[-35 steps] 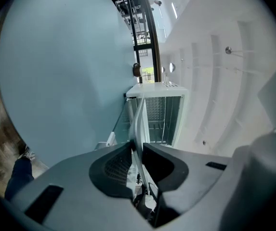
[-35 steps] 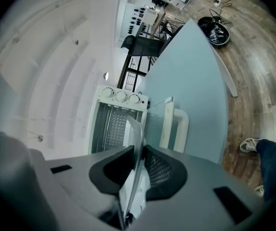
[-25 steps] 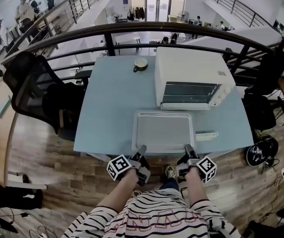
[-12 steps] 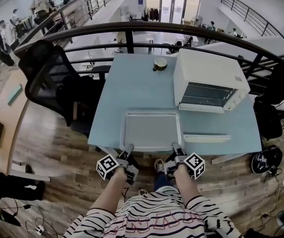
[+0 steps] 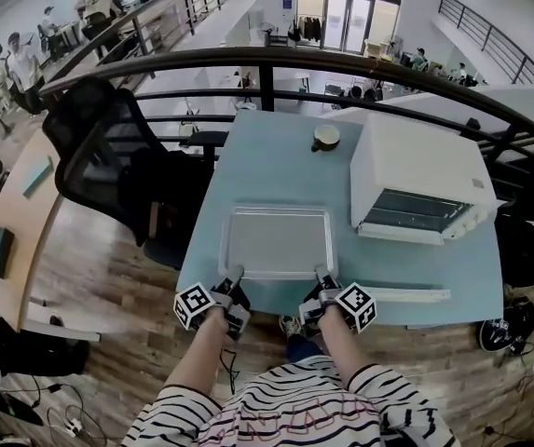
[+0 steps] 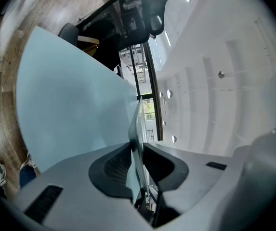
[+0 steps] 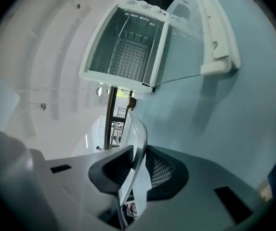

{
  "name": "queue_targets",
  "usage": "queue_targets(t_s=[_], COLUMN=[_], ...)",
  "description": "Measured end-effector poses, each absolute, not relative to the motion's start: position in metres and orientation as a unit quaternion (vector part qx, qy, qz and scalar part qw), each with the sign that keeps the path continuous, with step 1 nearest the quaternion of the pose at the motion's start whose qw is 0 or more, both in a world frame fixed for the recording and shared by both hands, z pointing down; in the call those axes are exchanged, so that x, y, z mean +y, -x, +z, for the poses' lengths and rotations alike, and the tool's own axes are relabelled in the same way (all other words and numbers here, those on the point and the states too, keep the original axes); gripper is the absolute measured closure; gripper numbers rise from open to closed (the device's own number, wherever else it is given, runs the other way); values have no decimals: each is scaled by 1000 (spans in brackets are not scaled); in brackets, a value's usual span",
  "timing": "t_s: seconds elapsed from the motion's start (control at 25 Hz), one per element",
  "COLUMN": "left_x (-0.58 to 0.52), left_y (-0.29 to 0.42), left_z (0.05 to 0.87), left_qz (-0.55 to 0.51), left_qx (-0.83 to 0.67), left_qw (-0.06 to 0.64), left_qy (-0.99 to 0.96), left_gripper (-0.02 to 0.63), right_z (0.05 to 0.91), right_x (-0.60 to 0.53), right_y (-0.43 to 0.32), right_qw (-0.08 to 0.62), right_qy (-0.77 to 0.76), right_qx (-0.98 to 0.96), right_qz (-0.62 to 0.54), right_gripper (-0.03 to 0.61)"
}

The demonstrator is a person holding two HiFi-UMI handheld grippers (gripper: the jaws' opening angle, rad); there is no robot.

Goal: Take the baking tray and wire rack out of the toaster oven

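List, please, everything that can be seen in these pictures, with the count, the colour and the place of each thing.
table: one, light blue, centre
baking tray: one, silver-grey, at the table's near edge
toaster oven: one, white, right side of the table, door open
wire rack: one, metal, inside the toaster oven
cup: one, pale, far end of the table
office chair: one, black, left of the table
railing: one, dark, behind the table
left claw: one, grey, shut on the tray's near rim, left part
right claw: one, grey, shut on the same rim, right part
sleeves: two, striped, bottom of the head view
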State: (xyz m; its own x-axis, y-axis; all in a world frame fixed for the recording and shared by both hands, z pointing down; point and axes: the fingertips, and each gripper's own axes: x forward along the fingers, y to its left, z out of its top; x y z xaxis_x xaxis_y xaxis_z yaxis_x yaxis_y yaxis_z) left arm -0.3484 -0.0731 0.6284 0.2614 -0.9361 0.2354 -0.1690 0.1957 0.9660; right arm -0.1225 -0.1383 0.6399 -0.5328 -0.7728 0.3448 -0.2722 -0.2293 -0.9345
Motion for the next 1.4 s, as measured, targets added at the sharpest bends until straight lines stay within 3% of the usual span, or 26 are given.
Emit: queue_targets(t_s=[0.56,1.4], left_x=[-216,-335], left_y=[390,400], left_z=[645,669], left_qz=[-312,-278], left_qx=[-511,-514], left_qw=[586,608], left_qy=[-547,-537], left_gripper=[529,529], right_z=[661,682], right_x=[-269,-378], right_y=[162,170], right_qw=[187,195], right_qy=[455,478], right_qx=[579,561], right_qz=[-651,-647], right_gripper=[485,480])
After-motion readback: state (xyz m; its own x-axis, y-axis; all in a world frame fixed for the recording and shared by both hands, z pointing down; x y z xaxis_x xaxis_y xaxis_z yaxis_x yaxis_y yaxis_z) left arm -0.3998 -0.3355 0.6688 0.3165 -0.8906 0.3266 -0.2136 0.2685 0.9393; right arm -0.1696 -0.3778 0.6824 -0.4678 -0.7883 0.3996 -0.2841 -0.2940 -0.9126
